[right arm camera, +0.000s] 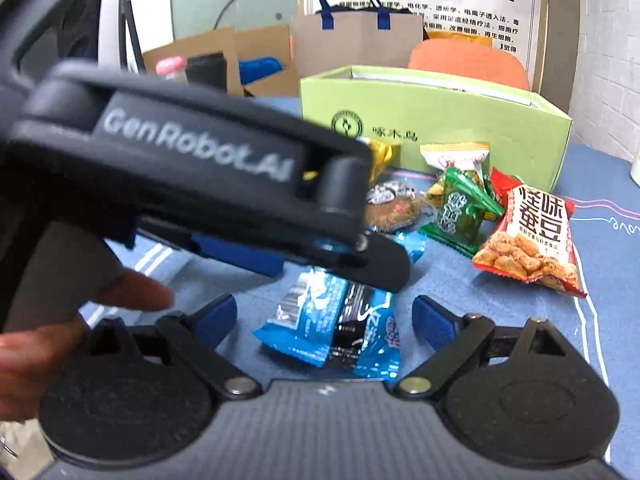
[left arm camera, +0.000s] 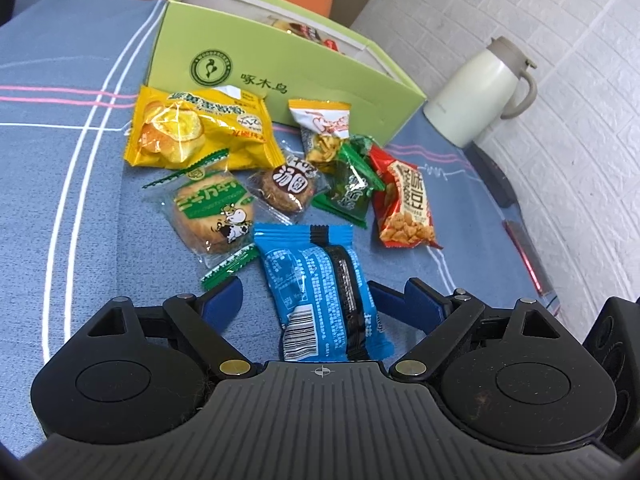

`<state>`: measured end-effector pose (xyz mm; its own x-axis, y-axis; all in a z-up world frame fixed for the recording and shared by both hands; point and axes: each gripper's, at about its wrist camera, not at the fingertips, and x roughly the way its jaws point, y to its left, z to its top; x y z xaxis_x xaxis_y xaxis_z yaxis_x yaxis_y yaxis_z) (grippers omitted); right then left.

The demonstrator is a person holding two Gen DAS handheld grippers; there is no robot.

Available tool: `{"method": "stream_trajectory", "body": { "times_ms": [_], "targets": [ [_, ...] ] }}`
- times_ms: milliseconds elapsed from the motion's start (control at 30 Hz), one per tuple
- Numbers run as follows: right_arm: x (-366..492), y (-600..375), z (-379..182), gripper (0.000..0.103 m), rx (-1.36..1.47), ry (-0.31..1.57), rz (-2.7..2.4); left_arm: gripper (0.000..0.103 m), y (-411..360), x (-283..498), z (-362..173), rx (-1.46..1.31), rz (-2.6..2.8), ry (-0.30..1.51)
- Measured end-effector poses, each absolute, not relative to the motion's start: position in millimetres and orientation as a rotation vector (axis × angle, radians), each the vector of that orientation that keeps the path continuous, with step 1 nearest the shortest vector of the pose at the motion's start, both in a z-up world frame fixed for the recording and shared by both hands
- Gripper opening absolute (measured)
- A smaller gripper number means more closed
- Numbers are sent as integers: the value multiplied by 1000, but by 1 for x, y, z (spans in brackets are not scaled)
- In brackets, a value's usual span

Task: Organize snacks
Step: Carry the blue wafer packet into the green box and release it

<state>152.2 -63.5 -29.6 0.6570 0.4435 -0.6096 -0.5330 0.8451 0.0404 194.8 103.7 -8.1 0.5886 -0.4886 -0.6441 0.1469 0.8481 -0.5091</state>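
Observation:
A blue snack packet [left arm camera: 316, 292] lies flat on the blue tablecloth, between the fingers of both grippers. My left gripper [left arm camera: 320, 300] is open, with its blue pads either side of the packet and not squeezing it. In the right wrist view my right gripper [right arm camera: 326, 318] is also open around the same blue packet [right arm camera: 332, 332]. The left gripper's fingers [right arm camera: 380, 264] reach across over the packet's far end. Behind lie a yellow chip bag [left arm camera: 200, 128], a cow-print cookie [left arm camera: 212, 212], a brown cookie [left arm camera: 286, 188], a green packet [left arm camera: 352, 188] and a red bean packet [left arm camera: 406, 208].
An open light-green box [left arm camera: 280, 76] holding some snacks stands behind the pile. A white thermos jug [left arm camera: 480, 92] sits at the right by the brick wall. The table edge runs down the right side. A person's hand [right arm camera: 132, 288] grips the left tool.

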Motion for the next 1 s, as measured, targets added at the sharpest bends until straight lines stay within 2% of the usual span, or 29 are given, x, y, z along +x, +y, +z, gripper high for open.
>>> {"method": "stream_trajectory", "body": {
  "times_ms": [133,167,200,233,300,333,533,733,867,1000],
  "targets": [
    [151,-59,-36,94,-200,632,559,74,97,198,-11,-419,-395,877],
    [150,-60,-37,93,-198,626,571,63,93,198,-11,-397,-397,875],
    [149,-62,-36,88,-193,621,584,50,91,198,-12,-380,-405,874],
    [147,-62,-34,80,-201,617,571,26,89,198,-13,-366,-409,879],
    [146,-71,-28,70,-189,617,561,25,89,195,-13,-367,-397,876],
    [146,-76,-24,70,-178,609,563,22,90,194,-11,-379,-400,875],
    [165,-79,16,73,-250,491,529,23,86,211,29,-393,-436,784],
    [250,-69,63,79,-308,371,550,24,93,286,90,-376,-422,658],
    [317,-49,74,79,-320,371,592,25,107,345,111,-354,-353,631],
    [375,-35,60,79,-281,443,662,25,125,398,102,-359,-272,677]
  ]
}}
